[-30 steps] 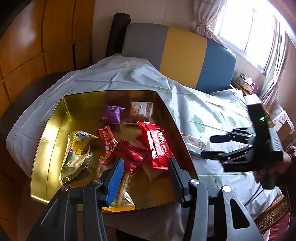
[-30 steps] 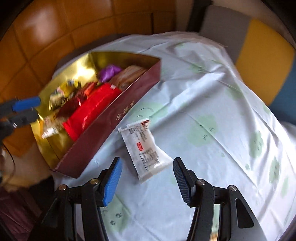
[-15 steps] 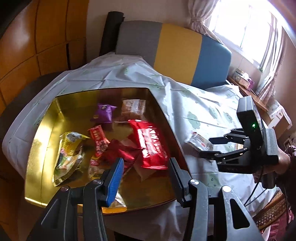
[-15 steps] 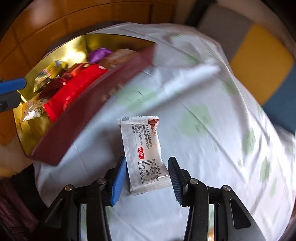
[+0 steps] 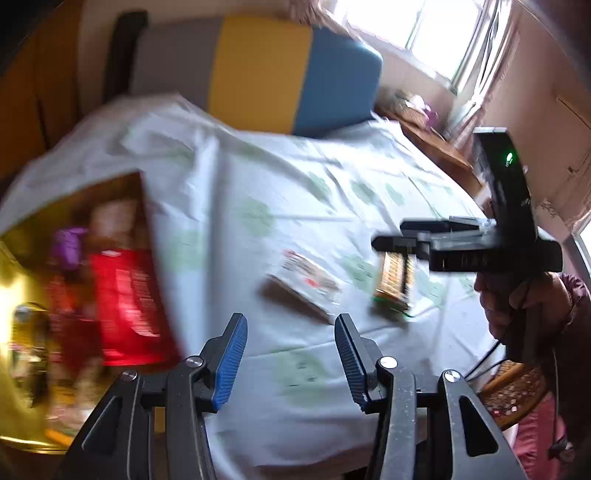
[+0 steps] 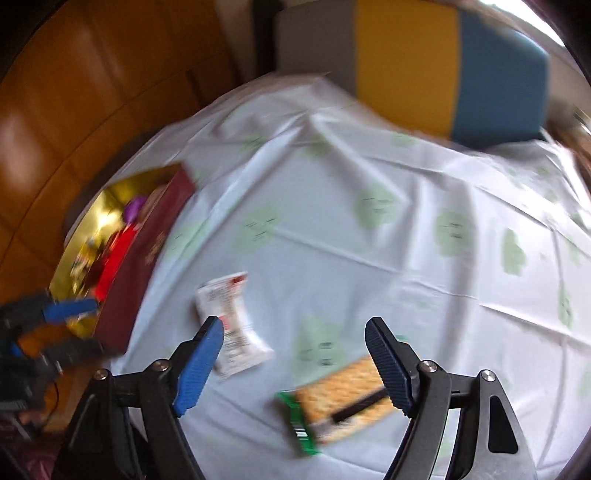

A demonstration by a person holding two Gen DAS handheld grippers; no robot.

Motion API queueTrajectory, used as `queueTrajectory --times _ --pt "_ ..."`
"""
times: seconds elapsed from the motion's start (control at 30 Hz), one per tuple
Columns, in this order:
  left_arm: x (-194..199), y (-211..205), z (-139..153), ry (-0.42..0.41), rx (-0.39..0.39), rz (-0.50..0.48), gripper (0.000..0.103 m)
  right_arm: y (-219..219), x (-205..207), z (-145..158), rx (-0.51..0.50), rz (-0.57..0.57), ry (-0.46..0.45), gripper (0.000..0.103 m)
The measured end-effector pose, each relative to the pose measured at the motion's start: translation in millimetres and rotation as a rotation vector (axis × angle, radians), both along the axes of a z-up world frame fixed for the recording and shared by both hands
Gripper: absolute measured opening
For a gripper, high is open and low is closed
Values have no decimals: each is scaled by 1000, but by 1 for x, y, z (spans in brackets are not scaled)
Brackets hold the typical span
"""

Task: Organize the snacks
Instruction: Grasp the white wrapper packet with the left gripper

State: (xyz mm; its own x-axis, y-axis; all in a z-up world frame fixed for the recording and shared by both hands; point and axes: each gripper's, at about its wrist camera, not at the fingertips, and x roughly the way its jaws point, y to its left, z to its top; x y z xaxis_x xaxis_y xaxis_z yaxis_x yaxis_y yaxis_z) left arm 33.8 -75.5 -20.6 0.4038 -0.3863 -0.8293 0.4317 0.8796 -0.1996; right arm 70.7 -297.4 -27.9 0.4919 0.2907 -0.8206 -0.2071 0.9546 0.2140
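Covering table: pale green-patterned tablecloth [image 6: 332,240]; behind, tricolour chair [image 5: 258,70]; window [image 5: 436,33].

Tablecloth [image 6: 332,206] pale, green blotches. Box [image 6: 147,254] maroon outside, gold inside. Cracker packet [image 6: 343,398] tan, green end. White wrapper [image 6: 231,325].

Right gripper [image 6: 295,365], jaws opening, above cracker pack [image 6: 343,402] and white packet [image 6: 232,325] on clothed surface [image 6: 369,258].
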Motion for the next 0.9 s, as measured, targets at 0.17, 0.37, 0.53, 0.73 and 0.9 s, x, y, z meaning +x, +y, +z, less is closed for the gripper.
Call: queueTrajectory --times 0.17,0.37,0.53,0.73,0.9 --pt "29 -29 -31 195 -47 60 50 -43 10 -3 17 -207 15 80" --pt "55 -39 -57 301 -73 196 52 -77 13 -3 127 -344 55 80" --pt "69 -52 -65 301 -54 229 57 -74 16 2 140 -346 39 82" --pt "84 -79 -67 247 40 180 57 -68 16 4 140 -336 23 82" --pt "78 -103 -71 141 189 82 57 -73 17 3 145 -361 24 82"
